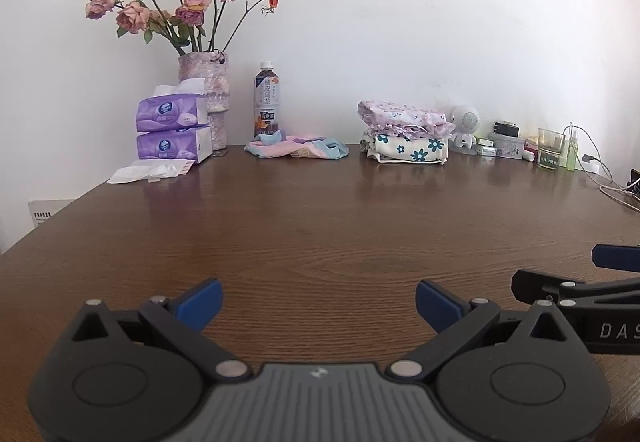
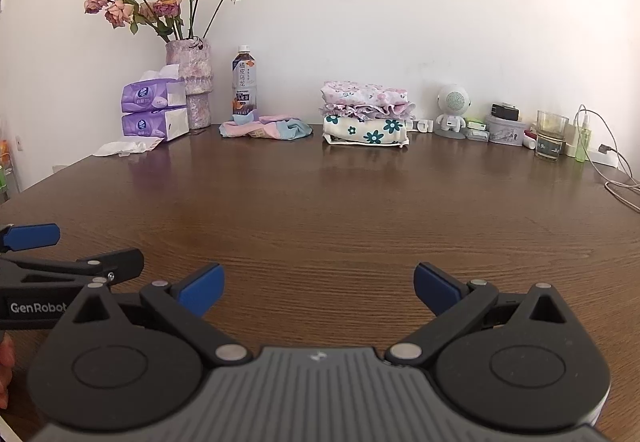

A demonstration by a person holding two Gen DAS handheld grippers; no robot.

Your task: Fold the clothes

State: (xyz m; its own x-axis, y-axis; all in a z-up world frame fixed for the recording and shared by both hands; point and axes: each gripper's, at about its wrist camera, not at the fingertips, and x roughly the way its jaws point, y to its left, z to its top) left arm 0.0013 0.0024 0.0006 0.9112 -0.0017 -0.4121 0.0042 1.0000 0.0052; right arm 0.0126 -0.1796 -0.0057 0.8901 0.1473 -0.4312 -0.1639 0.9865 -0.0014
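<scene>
Both claws fill the bottom of my views, low over the brown wood surface [image 1: 320, 226]. My left claw [image 1: 319, 302] has its blue pads spread wide apart with nothing between them, and my right claw [image 2: 319, 288] stands the same way, wide apart and holding nothing. In the left view the right claw pokes in at the lower right edge; in the right view the left claw shows at the lower left edge, so the two sit side by side.

Past them the middle of the frame is bare wood. Along the far edge, against the white wall, I see the clothes. A folded stack [image 1: 404, 138] sits just right of centre: a cream piece with teal flowers at the bottom and a pink floral piece on top. Left of it, apart from it, a loose pink and blue garment [image 1: 296, 147] lies crumpled and flat.

Just behind that garment stands a tea bottle [image 1: 266, 100]. Further left are two purple tissue packs [image 1: 172, 132], one on the other, and a vase of dried roses [image 1: 210, 94] in the upper left. Right of the stack stands a small white robot figure [image 1: 464, 128], then a glass [image 1: 551, 148] and small clutter.
</scene>
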